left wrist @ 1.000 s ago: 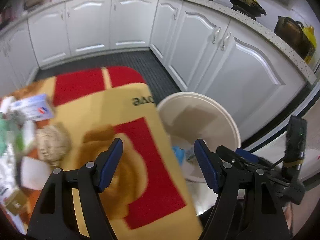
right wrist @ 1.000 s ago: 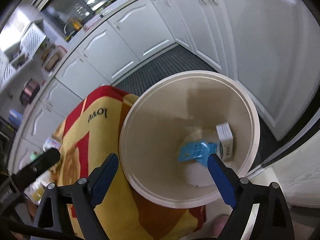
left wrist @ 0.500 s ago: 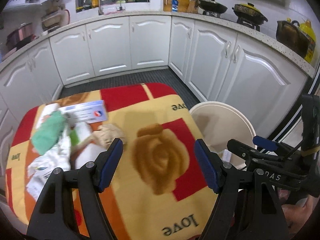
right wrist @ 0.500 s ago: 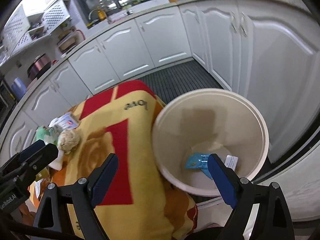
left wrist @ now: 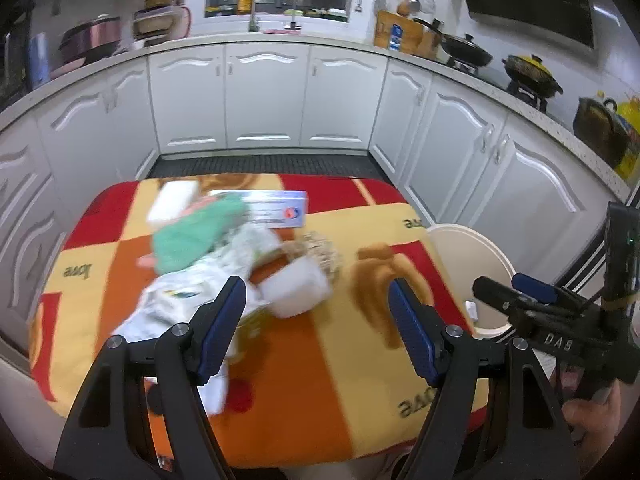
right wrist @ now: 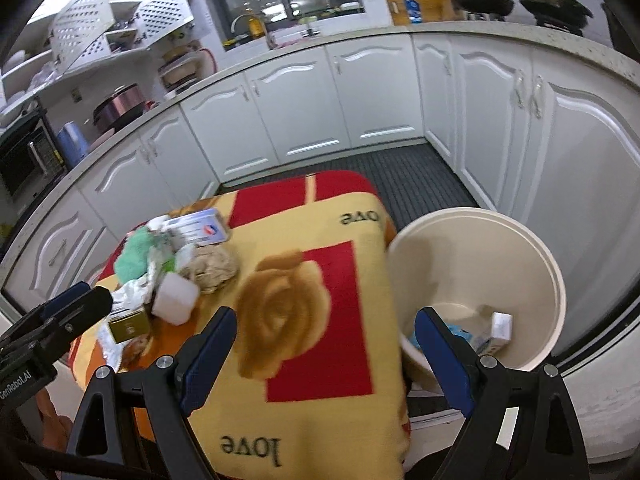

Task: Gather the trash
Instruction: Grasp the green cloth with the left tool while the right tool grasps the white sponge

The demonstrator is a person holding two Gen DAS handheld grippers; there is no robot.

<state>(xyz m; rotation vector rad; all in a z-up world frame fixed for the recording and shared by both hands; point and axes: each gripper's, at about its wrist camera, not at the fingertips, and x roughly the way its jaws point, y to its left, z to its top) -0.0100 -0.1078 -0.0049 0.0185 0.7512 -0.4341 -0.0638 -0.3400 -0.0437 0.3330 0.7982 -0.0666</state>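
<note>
The bin (right wrist: 476,248), lower right of the frame, holds a few items; the trash pile (left wrist: 224,256) waits on the surface (left wrist: 320,368). Both the left gripper (left wrist: 314,328) and right gripper (right wrist: 324,356) have fingers apart, empty.

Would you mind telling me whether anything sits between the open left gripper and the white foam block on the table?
Nothing visible does. The left gripper is open and empty, with the white foam block just beyond its fingertips. The crumpled white wrapper lies to the left, and the beige crumpled wad sits behind the block.
</note>
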